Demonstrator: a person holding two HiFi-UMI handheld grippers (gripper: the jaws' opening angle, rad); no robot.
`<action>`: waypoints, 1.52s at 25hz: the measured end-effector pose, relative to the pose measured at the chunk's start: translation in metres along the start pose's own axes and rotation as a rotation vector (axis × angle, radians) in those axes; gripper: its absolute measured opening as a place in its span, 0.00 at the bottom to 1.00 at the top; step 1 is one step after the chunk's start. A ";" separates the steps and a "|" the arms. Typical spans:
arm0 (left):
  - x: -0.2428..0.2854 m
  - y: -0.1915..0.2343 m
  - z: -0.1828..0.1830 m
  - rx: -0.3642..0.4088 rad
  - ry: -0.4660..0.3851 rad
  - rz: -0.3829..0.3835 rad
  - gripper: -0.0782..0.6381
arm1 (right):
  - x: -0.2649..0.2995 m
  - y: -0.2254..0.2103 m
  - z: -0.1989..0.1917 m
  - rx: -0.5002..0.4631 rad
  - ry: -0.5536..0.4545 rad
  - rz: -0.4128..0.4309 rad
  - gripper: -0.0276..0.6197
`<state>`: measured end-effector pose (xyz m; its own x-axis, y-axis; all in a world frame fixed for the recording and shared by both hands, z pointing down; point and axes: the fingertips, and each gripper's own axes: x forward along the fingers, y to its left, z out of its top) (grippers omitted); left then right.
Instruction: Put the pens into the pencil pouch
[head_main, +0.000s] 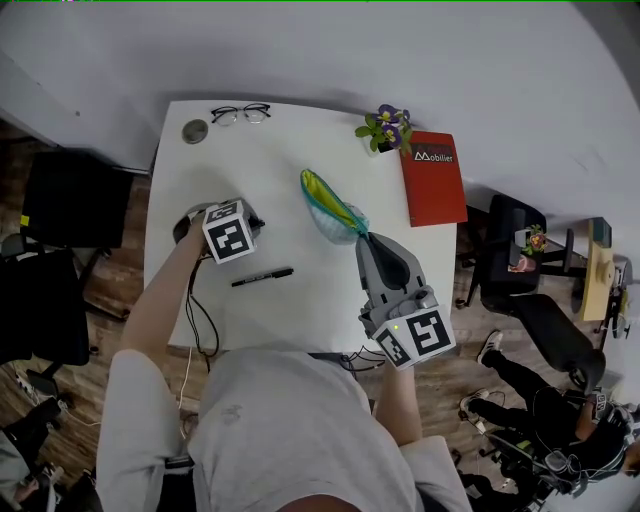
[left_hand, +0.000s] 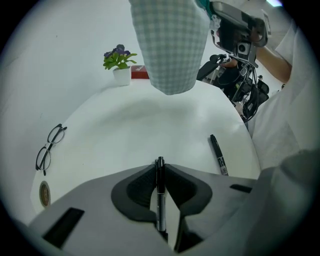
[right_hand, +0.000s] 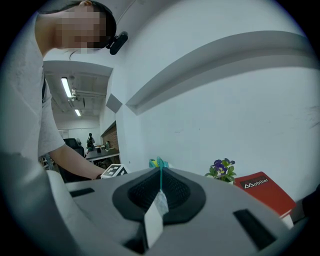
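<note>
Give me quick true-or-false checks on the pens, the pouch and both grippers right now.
The left gripper holds a pen in its jaws. True.
The right gripper is empty. False: its jaws are shut on the edge of the pouch.
A second pen lies on the table. True.
The pouch lies flat on the table. False: it hangs above it from the right gripper.
The glasses sit beside the red book. False: the plant does; the glasses are across the table.
</note>
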<state>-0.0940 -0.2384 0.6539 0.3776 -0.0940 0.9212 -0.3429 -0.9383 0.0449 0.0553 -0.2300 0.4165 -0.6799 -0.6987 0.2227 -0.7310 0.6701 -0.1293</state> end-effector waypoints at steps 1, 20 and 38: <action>-0.002 0.001 0.001 -0.015 -0.014 0.009 0.21 | 0.001 0.001 0.000 0.004 -0.002 0.003 0.10; -0.214 0.013 0.045 -0.397 -0.897 0.409 0.21 | 0.027 0.057 0.020 0.013 -0.062 0.143 0.10; -0.420 -0.028 0.063 -0.436 -1.613 0.692 0.21 | 0.025 0.123 0.028 0.006 -0.099 0.246 0.10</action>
<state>-0.1885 -0.1935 0.2418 0.3672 -0.8332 -0.4134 -0.8605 -0.4731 0.1892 -0.0536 -0.1724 0.3788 -0.8396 -0.5360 0.0885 -0.5429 0.8217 -0.1735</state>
